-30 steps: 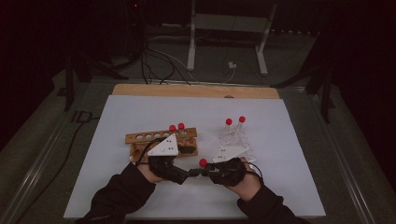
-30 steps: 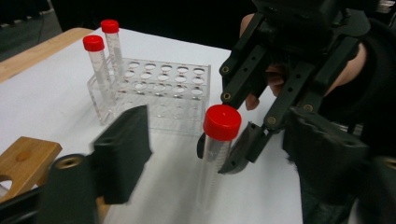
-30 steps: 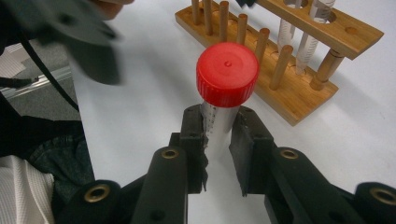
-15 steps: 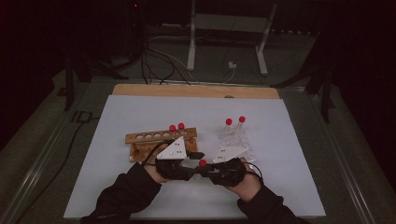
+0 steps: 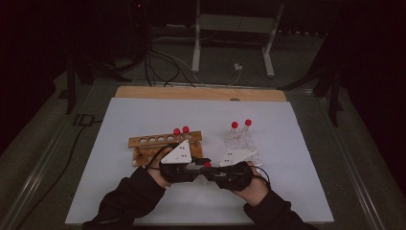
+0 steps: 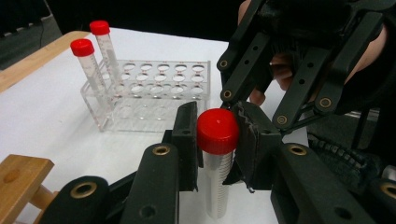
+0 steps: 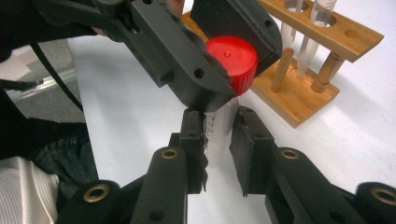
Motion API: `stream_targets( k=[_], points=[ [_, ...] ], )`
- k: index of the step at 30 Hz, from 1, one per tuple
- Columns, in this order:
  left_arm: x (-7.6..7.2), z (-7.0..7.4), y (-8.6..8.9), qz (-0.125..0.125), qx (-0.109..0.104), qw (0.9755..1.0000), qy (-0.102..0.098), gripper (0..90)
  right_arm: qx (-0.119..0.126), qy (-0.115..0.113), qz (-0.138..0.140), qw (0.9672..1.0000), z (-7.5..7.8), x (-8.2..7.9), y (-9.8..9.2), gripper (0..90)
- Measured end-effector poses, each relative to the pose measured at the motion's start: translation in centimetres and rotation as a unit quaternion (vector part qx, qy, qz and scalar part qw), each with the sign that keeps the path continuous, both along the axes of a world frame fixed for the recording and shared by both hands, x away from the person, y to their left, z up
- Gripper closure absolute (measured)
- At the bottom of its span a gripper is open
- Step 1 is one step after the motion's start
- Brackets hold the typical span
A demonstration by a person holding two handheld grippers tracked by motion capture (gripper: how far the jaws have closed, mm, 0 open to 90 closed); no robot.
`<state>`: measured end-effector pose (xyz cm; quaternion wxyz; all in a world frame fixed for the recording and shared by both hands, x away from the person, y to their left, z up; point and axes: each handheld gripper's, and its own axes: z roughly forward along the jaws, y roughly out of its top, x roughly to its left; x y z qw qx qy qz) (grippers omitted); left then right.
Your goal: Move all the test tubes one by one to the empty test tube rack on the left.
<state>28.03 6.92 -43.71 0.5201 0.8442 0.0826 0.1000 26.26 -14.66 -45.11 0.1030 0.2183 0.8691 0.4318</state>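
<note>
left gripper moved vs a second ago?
Yes. In the high view the left gripper has shifted right of the wooden rack, and its jaws have just closed on the red-capped clear tube.

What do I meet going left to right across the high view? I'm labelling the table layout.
Wooden tube rack → its two red-capped tubes → left tool → red-capped tube held between the tools → right tool → two red-capped tubes in the clear rack.

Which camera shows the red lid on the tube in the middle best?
The left gripper view: the red lid faces the camera, between black fingers. The right gripper view shows it partly covered by the other gripper. In the high view it is a tiny dot.
</note>
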Motion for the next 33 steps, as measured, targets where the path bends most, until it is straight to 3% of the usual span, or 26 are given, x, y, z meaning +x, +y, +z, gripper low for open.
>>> stream_targets(
  k=[19,25,33],
  points=[
    [0.7,2.7,3.1,0.041,-0.010,0.9990,-0.014,71.8,0.044,-0.016,-0.035,0.9983,1.4,0.1,-1.9,36.6],
    [0.9,3.5,4.3,0.060,-0.017,0.9979,-0.020,71.8,0.046,-0.018,-0.049,0.9975,1.6,0.2,-2.2,19.1],
    [1.3,4.6,5.6,0.083,-0.026,0.9959,-0.025,71.8,0.044,-0.021,-0.071,0.9963,1.6,0.4,-2.3,3.2]
  ],
)
